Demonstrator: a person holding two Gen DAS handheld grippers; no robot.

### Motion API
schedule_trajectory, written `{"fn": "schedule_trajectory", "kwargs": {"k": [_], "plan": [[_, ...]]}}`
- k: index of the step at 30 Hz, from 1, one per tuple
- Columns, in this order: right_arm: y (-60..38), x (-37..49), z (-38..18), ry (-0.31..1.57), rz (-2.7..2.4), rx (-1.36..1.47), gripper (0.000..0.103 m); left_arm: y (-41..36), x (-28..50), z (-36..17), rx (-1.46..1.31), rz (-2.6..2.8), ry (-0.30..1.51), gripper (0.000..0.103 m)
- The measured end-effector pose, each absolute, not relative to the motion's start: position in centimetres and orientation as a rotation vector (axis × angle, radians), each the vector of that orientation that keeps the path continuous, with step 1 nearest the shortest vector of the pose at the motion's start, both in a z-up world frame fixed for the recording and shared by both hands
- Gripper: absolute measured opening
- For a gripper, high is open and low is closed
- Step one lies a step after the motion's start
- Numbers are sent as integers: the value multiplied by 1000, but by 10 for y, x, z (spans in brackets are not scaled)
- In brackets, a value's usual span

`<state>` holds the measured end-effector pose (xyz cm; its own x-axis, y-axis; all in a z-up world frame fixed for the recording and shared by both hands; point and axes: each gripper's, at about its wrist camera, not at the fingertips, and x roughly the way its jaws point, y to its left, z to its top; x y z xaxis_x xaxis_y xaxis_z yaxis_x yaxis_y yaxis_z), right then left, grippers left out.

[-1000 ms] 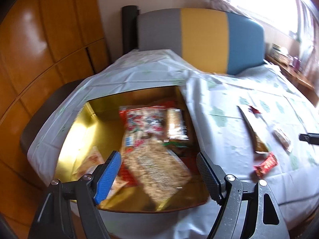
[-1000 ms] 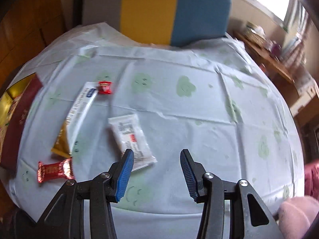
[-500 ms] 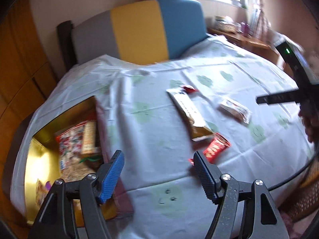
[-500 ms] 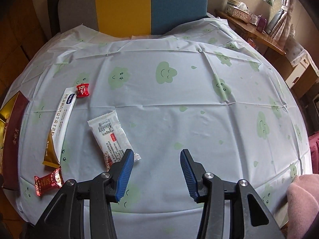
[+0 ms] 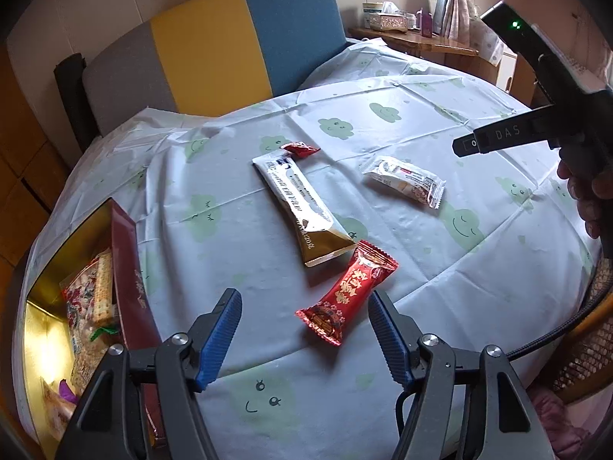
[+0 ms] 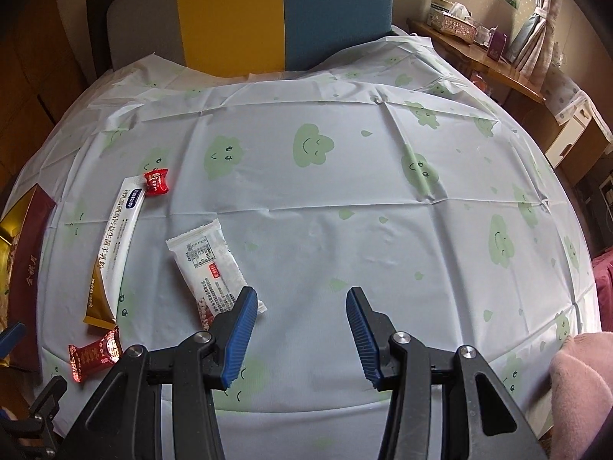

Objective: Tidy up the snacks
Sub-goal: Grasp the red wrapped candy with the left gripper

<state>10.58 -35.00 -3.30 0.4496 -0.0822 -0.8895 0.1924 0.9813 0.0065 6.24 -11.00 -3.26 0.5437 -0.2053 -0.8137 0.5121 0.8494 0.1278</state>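
The left gripper (image 5: 304,329) hangs over the near edge of the table (image 5: 479,276), its jaws closing with a gap between them. The red packet (image 5: 346,293) lies flat on the cloth partly between the blue pads, nearer the right-hand one; neither pad presses on it. In the right wrist view the same red packet (image 6: 95,352) sits at the lower left, near the table's edge.

The right gripper (image 6: 299,335) points down at bare cloth, jaws parted and holding nothing. Its left pad overlaps in view the near end of the white packet (image 6: 208,268); whether they touch cannot be told. From the left wrist view the white packet (image 5: 406,180) lies off to the right, well apart from the red one.

Just beyond the red packet lies the long sachet (image 5: 302,207), white with a gold end, the gold end nearest the red packet. At its far end a small red candy (image 5: 300,149) touches or nearly touches its corner. The right wrist view shows the sachet (image 6: 115,241) and candy (image 6: 156,182) the same way.

At the left edge sits the open box (image 5: 126,253), dark red outside and gold inside, with several snack bags in it.

Behind the table stands a chair (image 6: 268,11) with a grey, yellow and blue back. A hand (image 5: 586,199) grips the right gripper's handle at the far right.
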Motion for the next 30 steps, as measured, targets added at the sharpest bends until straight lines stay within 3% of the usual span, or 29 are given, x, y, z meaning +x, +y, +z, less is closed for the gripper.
{"fn": "schedule_trajectory", "kwargs": {"k": [19, 24, 25, 26, 30], "plan": [[-351, 108, -36, 1105, -181, 108, 49, -126, 82, -61, 416, -639, 977, 59], [-351, 108, -35, 1102, -179, 110, 49, -133, 84, -75, 440, -656, 1010, 40], [-351, 108, -35, 1101, -179, 111, 49, -133, 84, -74, 429, -660, 1008, 27], [-352, 108, -34, 1100, -179, 113, 49, -133, 82, -74, 418, -659, 1009, 23], [-353, 108, -34, 1096, -176, 122, 49, -120, 73, -71, 358, -620, 1008, 22]]}}
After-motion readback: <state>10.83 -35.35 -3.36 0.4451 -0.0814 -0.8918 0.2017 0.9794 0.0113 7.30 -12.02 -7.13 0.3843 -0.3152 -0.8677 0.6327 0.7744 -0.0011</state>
